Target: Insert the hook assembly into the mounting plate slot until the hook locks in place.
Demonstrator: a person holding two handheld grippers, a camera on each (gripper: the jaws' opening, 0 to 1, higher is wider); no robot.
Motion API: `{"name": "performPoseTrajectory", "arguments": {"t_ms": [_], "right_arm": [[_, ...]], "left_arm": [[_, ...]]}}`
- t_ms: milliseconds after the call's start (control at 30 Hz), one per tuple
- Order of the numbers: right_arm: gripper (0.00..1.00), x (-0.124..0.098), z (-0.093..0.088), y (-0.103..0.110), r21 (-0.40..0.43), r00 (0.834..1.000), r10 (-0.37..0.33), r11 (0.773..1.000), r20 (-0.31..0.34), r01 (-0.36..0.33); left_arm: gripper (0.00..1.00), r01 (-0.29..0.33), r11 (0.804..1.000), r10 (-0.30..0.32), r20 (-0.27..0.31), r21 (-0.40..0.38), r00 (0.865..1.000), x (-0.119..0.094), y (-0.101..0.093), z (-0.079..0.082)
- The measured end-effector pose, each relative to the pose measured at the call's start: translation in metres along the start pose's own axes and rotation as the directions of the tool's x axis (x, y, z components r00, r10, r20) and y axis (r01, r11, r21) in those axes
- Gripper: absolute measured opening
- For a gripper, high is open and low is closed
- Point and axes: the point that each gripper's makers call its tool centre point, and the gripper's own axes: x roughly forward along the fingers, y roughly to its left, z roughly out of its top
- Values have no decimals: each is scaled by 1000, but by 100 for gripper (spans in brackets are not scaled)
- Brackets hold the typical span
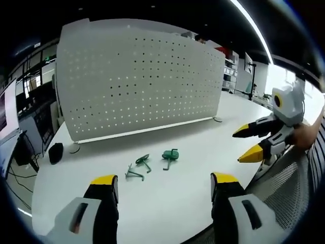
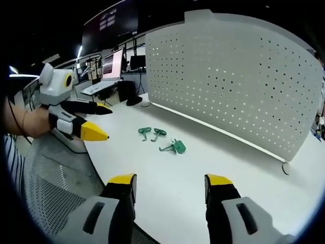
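1. My left gripper [image 1: 164,184] has its jaws spread with nothing between them; ahead of it three green hooks [image 1: 152,163] lie loose on the white table [image 1: 203,152]
2. My right gripper [image 2: 170,183] is likewise spread and empty; the same hooks [image 2: 163,140] lie ahead of its jaws in the right gripper view
3. The hooks lie flat in a short row running across my jaws; which way each one points I cannot tell
4. Beyond them the perforated mounting plate [image 1: 139,79] stands upright, its long axis running across my view
5. Bare tabletop surrounds the hooks; the near table edge lies just under both grippers, with a mesh chair back [image 1: 289,183] beside it
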Motion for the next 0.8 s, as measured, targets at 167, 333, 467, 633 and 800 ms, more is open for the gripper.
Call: {"name": "performPoseTrajectory", "arguments": {"t_ms": [167, 333, 467, 633, 800], "right_arm": [[47, 8, 4, 9, -61, 999, 47, 997, -20, -48], [44, 20, 9, 15, -86, 995, 91, 992, -34, -94], [41, 34, 16, 22, -121, 990, 132, 983, -47, -137], [38, 55, 25, 29, -144, 982, 177, 972, -63, -184], [34, 76, 35, 33, -141, 977, 201, 968, -68, -209]], "left_arm": [[76, -6, 1000, 6, 9, 5, 1000, -1, 0, 2], [77, -17, 1000, 16, 22, 20, 1000, -3, 2, 5], [77, -40, 998, 39, 27, 40, 999, -4, 5, 6], [77, -51, 998, 50, 36, 34, 998, -5, 8, 8], [77, -57, 998, 56, 49, 20, 997, -7, 10, 10]]}}
